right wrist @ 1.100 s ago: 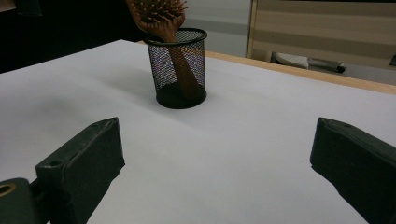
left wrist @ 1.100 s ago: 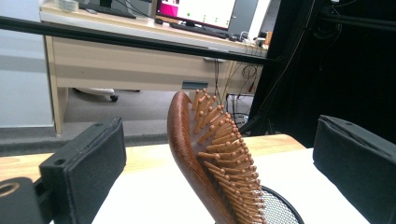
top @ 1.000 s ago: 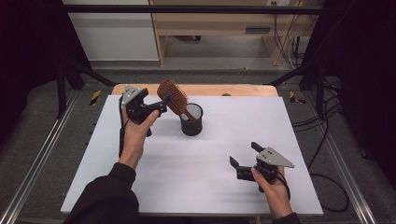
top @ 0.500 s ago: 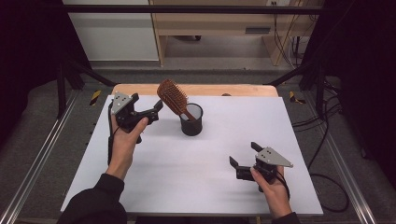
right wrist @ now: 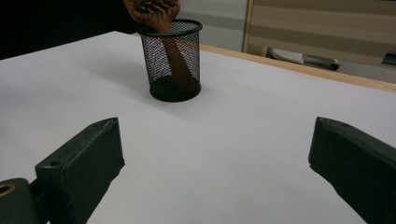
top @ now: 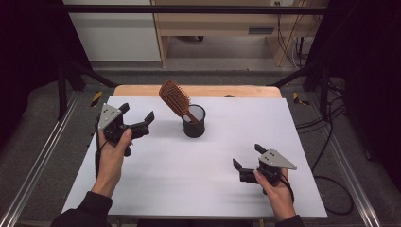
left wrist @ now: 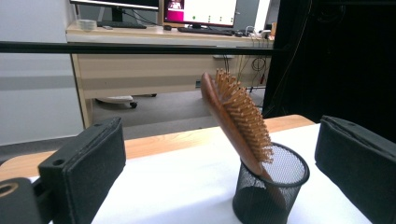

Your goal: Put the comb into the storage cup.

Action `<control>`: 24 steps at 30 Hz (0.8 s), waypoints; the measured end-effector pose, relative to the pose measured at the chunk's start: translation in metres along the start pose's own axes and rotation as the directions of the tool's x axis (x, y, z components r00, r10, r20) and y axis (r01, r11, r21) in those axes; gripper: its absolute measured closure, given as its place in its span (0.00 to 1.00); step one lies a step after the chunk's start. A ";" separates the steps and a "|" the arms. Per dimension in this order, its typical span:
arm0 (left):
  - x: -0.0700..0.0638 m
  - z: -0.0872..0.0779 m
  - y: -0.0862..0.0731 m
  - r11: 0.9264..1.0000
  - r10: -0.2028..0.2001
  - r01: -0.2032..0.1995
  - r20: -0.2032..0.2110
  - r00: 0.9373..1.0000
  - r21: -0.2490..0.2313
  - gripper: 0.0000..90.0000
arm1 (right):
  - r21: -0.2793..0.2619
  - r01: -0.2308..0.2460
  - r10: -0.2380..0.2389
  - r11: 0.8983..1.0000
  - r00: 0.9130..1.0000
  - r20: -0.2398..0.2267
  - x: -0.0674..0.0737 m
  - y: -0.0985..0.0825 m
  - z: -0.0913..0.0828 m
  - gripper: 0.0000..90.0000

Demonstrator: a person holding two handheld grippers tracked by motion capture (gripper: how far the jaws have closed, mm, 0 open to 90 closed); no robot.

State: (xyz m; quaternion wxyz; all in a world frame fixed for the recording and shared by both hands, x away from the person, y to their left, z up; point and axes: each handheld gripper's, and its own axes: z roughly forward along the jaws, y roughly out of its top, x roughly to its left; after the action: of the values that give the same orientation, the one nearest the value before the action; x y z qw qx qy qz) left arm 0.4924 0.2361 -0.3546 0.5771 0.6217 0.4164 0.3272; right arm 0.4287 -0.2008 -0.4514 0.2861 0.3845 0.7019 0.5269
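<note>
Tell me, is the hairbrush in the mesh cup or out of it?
In: the hairbrush stands handle-down inside the mesh cup, leaning, bristle head above the rim.

One wooden hairbrush (top: 174,98) stood in one black mesh cup (top: 194,121) at the far middle of one white table (top: 217,165). Two grippers were in view: the left gripper (top: 137,119) and the right gripper (top: 247,159). Behind, perhaps two monitors sat on one desk (left wrist: 154,37).
</note>
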 end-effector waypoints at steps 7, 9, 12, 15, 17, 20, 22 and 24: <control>0.006 -0.015 -0.008 1.000 -0.012 0.012 -0.005 1.000 -0.014 0.02 | -0.006 0.008 -0.008 1.000 1.000 0.005 -0.001 -0.001 -0.002 0.04; 0.007 -0.019 -0.009 1.000 -0.009 0.009 -0.006 1.000 -0.017 0.02 | -0.008 0.007 -0.007 1.000 1.000 0.007 -0.001 -0.001 -0.002 0.05; 0.010 -0.026 -0.012 1.000 -0.005 0.004 -0.013 1.000 -0.023 0.02 | -0.008 0.011 -0.011 1.000 1.000 0.006 -0.002 -0.001 -0.002 0.05; 0.014 -0.032 -0.015 1.000 -0.011 0.011 -0.015 1.000 -0.024 0.02 | -0.012 0.009 -0.009 1.000 1.000 0.008 -0.002 -0.001 -0.002 0.04; 0.017 -0.037 -0.017 1.000 -0.014 0.014 -0.020 1.000 -0.027 0.02 | -0.014 0.009 -0.009 1.000 1.000 0.009 -0.002 -0.001 -0.003 0.05; 0.021 -0.041 -0.020 0.999 -0.023 0.023 -0.023 0.999 -0.030 0.02 | -0.015 0.011 -0.010 1.000 1.000 0.012 -0.004 -0.001 -0.003 0.05; 0.027 -0.050 -0.023 0.999 -0.036 0.035 -0.031 0.999 -0.035 0.02 | -0.018 0.009 -0.009 1.000 1.000 0.013 -0.004 -0.001 -0.004 0.05; 0.031 -0.054 -0.026 0.999 -0.041 0.039 -0.037 0.998 -0.037 0.02 | -0.018 0.009 -0.009 1.000 1.000 0.014 -0.005 -0.001 -0.004 0.05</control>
State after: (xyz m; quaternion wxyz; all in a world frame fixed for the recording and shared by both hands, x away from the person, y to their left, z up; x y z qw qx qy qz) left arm 0.4538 0.2875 -0.3761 0.5869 0.5964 0.4335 0.3346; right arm 0.4279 -0.2069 -0.4511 0.2969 0.3826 0.6967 0.5292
